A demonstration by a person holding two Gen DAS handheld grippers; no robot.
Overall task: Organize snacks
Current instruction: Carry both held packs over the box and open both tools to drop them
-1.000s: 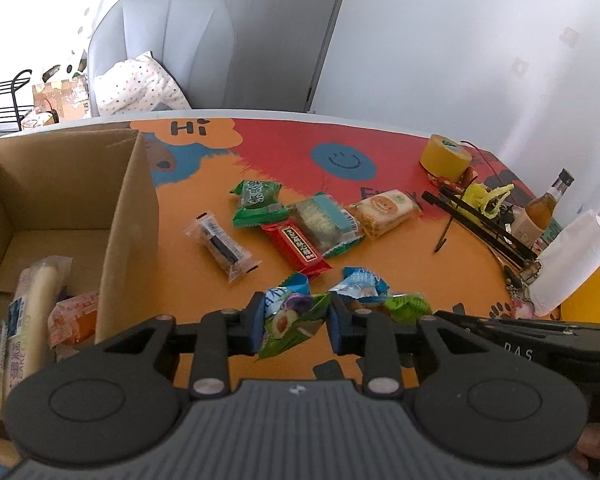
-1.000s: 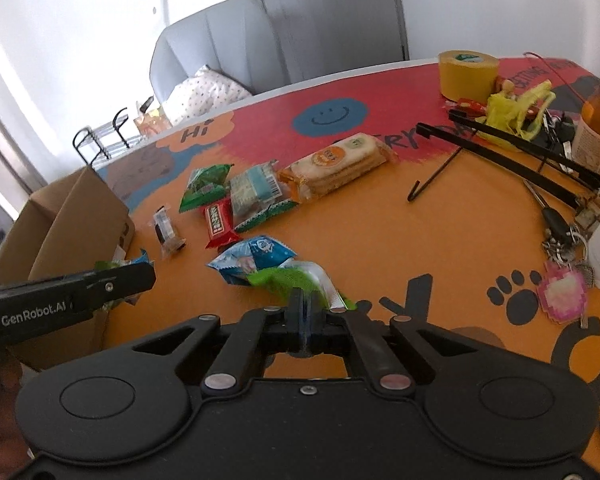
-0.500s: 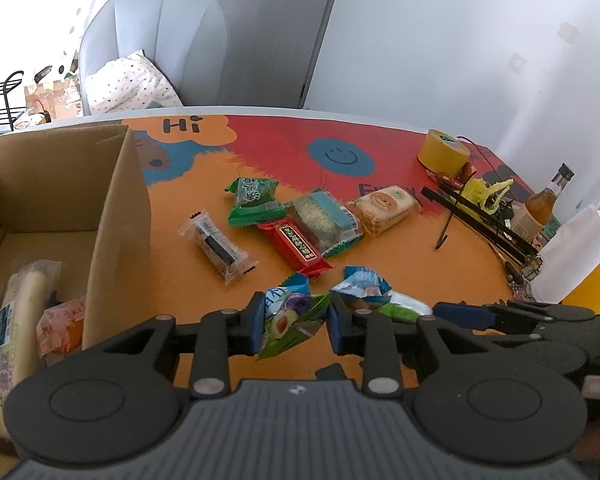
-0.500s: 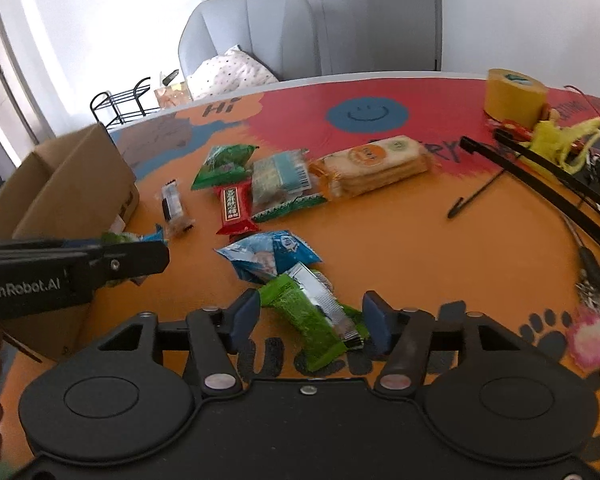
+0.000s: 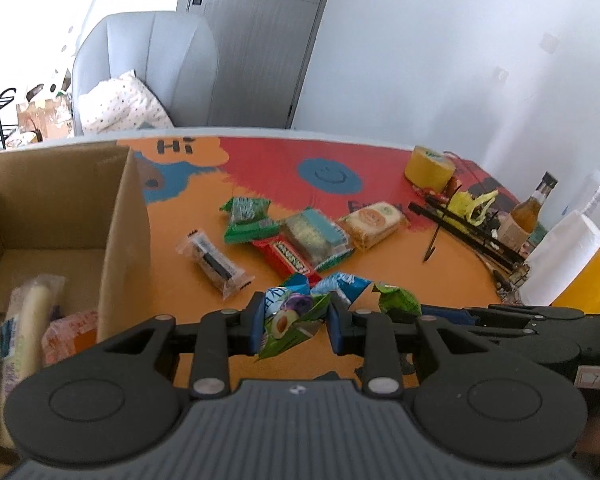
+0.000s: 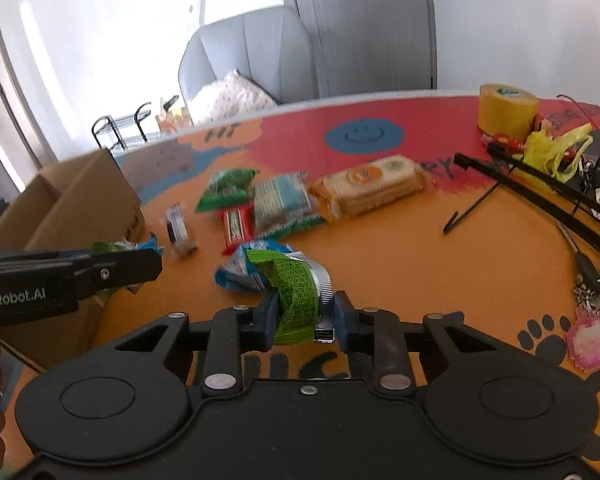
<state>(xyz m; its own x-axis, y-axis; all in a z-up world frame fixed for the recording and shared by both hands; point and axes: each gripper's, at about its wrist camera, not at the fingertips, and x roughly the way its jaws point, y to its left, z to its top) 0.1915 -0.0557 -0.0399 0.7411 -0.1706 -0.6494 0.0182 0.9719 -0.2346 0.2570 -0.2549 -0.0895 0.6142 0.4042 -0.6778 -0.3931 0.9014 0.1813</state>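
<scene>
While the right tongs close on green packet | left tongs clamp plum packet

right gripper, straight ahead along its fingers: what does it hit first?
Probably the blue snack packet lying just beyond the green packet that the right gripper is closing on; depth is unclear.

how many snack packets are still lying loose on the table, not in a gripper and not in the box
6. In a cluster mid-table: green packet, teal-topped packet, red bar, biscuit pack. Apart, nearer the cardboard box: clear-wrapped dark snack. Nearest the grippers: blue packet. Others may be hidden behind them.
</scene>
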